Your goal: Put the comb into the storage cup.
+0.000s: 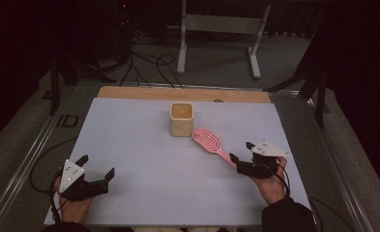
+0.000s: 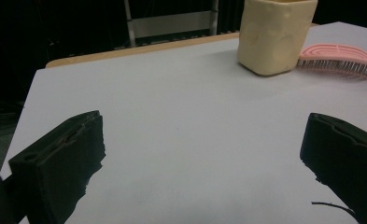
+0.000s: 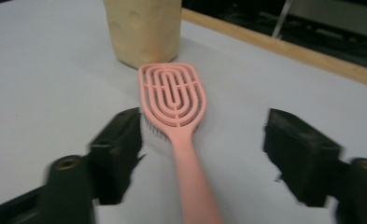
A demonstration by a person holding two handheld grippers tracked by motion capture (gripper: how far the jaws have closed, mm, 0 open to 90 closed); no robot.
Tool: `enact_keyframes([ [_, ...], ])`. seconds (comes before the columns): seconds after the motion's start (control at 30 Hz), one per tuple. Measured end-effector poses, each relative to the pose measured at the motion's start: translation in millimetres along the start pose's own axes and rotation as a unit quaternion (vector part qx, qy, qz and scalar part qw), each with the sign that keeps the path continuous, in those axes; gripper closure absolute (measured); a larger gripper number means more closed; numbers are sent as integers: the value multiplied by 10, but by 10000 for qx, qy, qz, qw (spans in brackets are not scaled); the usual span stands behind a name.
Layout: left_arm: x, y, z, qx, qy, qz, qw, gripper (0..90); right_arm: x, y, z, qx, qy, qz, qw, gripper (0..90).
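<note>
Two open grippers show from above, left point(image 1: 96, 170) idle, right point(image 1: 241, 152) by the brush point(image 1: 208, 140) beside the cup point(image 1: 181, 119) on the bench point(image 1: 144, 145); its own view has wide jaws clear of the handle, so withdraw straight back.

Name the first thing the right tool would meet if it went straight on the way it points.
Probably the brush, its handle already between the open jaws; the cup lies beyond.

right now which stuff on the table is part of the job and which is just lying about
In the job:
pink hairbrush, lying between the open right gripper jaws
cream cup, beside the brush head

Lying about:
left gripper, open over bare table
cables on the floor
</note>
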State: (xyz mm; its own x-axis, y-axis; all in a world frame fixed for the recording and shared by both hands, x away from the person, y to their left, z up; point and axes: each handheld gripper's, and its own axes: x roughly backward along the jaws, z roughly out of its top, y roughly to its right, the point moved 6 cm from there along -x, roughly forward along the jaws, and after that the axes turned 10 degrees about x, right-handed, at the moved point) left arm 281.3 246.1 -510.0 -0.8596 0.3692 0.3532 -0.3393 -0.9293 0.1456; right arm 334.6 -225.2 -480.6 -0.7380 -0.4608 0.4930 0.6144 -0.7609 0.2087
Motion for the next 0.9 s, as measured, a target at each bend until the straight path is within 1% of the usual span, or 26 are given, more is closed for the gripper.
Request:
enact_keyframes([
  [0.07,1,4,5,7,7,-9,10000,5,58,8,-50,68,83,-97,9999,202],
  [0.23,5,-2,19,26,38,-8,10000,5,178,6,-202,7,229,-225,9995,128],
  [0.27,4,-3,22,38,45,-12,10000,5,204,0,-230,-47,301,-207,9993,118],
  [0.33,3,-4,24,58,54,-32,10000,5,244,-3,-283,-83,432,-259,9987,110],
  [0.43,7,0,31,76,88,-70,9999,5,279,-2,-346,-241,581,-279,9976,106],
  [0.57,7,5,40,80,143,-156,9997,5,301,11,-382,-367,773,-315,9958,106],
  [0.67,-3,8,47,132,187,-228,9995,5,305,10,-413,-333,777,-360,9958,106],
  [0.77,-3,16,47,108,196,-262,9994,5,321,17,-430,-381,801,-389,9953,105],
  [0.9,-5,27,39,78,177,-283,9994,4,327,28,-455,-428,750,-381,9955,105],
])
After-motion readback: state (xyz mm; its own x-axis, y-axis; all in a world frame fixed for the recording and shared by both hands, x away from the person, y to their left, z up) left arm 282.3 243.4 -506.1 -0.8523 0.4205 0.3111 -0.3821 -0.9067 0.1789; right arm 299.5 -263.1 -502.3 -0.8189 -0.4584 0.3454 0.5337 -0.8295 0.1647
